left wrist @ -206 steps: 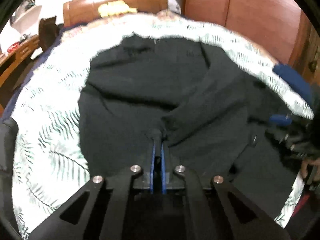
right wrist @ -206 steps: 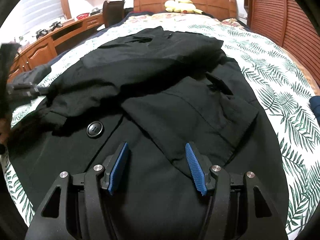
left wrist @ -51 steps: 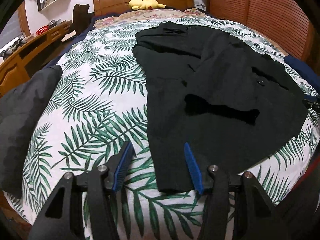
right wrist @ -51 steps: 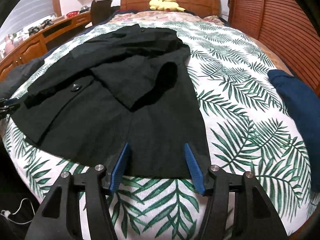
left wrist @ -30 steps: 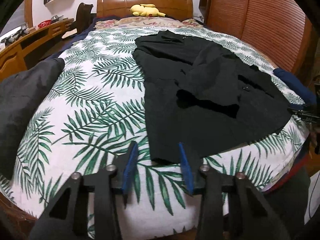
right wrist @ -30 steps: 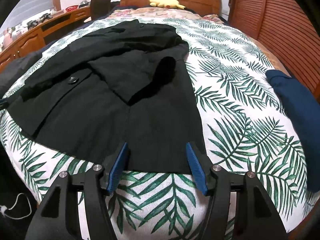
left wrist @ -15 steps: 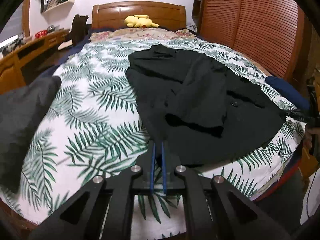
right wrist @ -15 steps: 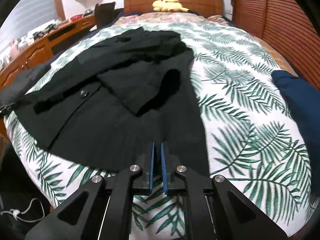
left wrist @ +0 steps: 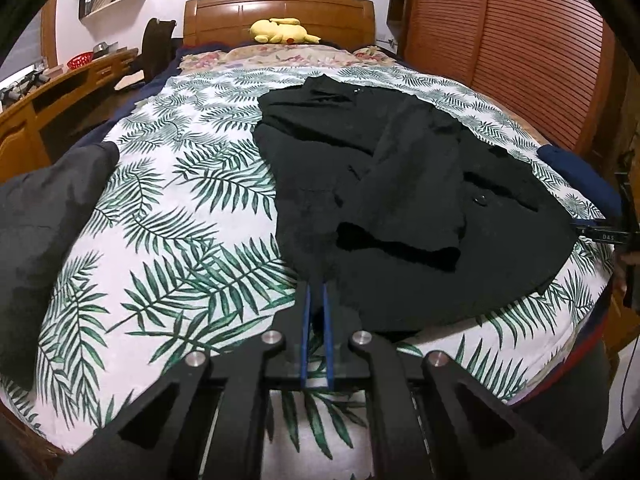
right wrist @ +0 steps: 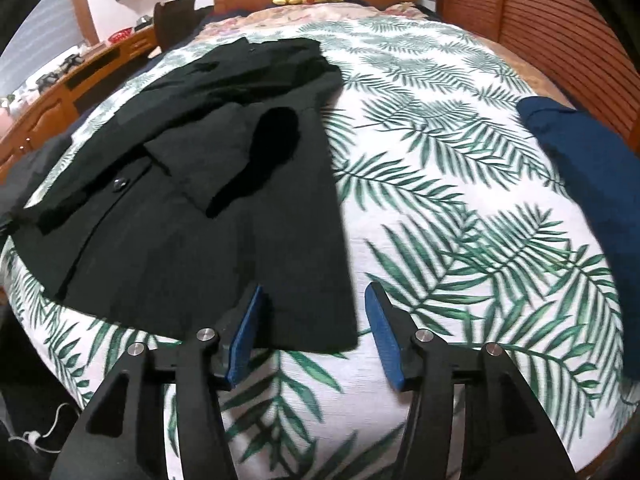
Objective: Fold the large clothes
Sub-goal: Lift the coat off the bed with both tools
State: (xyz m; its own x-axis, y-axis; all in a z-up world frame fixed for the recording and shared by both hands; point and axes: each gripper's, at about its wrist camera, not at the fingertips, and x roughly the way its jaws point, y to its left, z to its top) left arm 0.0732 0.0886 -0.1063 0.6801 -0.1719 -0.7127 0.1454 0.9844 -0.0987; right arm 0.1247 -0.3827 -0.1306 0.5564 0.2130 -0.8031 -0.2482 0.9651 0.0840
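Note:
A large black coat (left wrist: 400, 208) lies partly folded on the palm-leaf bedspread (left wrist: 180, 216), sleeves laid across its body. My left gripper (left wrist: 316, 292) is shut on the coat's near left hem corner. In the right wrist view the coat (right wrist: 208, 184) lies left of centre, with a button showing. My right gripper (right wrist: 316, 300) is open around the coat's near right hem corner, its blue pads (right wrist: 382, 332) apart and not holding the cloth.
A dark grey garment (left wrist: 44, 216) lies at the bed's left edge. A folded blue garment (right wrist: 596, 200) lies at the right edge. A yellow plush toy (left wrist: 284, 30) sits by the wooden headboard. A wooden desk (left wrist: 48, 108) stands left, slatted wardrobe doors (left wrist: 504, 36) right.
My right gripper was shut on the hem half a second ago and has opened, shifting toward the right corner. My left gripper stays shut on the hem.

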